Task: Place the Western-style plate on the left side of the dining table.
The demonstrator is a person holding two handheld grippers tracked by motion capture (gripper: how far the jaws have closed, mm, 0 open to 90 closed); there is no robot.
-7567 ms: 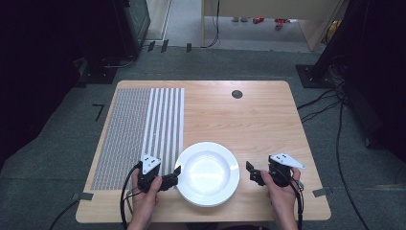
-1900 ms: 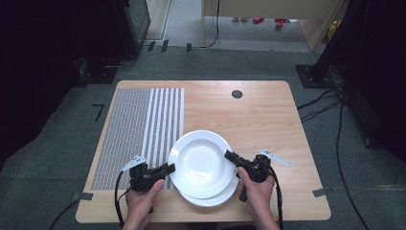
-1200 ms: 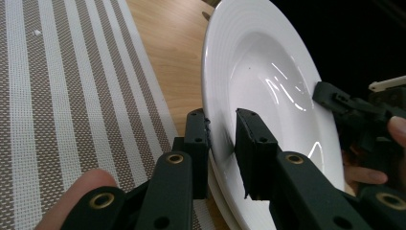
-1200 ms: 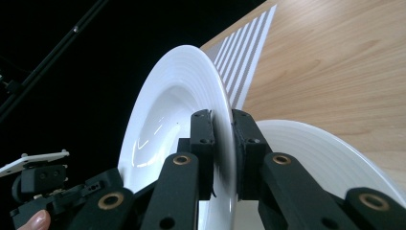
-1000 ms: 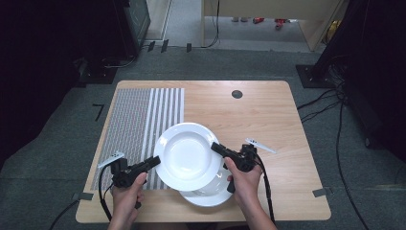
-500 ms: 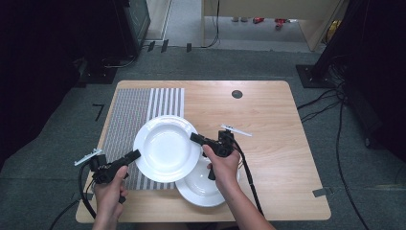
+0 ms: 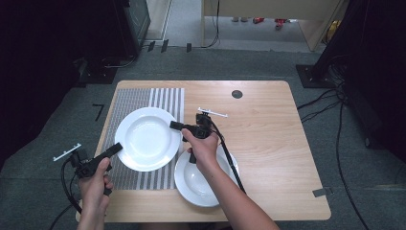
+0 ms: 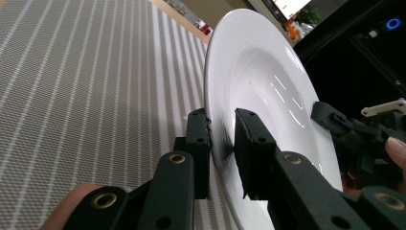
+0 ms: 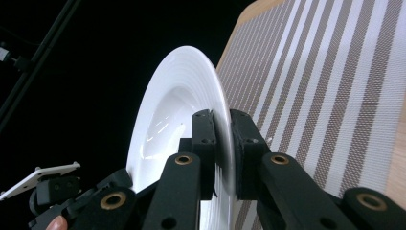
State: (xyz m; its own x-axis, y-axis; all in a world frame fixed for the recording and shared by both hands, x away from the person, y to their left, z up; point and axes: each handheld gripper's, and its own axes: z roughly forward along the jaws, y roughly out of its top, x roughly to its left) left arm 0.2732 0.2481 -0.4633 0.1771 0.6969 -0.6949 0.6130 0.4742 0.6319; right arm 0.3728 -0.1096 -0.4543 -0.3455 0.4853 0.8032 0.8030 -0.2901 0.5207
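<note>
Both grippers, left and right, were clamped on opposite rims of the plate above the mat near the tabletop's left edge; stiff, glazed and breakable, it seemed likely to slip unless gripped well onto the rim.

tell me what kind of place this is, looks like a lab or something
Probably a lab or recording room, not a kitchen: a lone wooden table on grey carpet, loose cables across the floor, dark equipment stands around it, and a person working two plates with handheld grippers.

White deep plate held level above the striped placemat.
</note>
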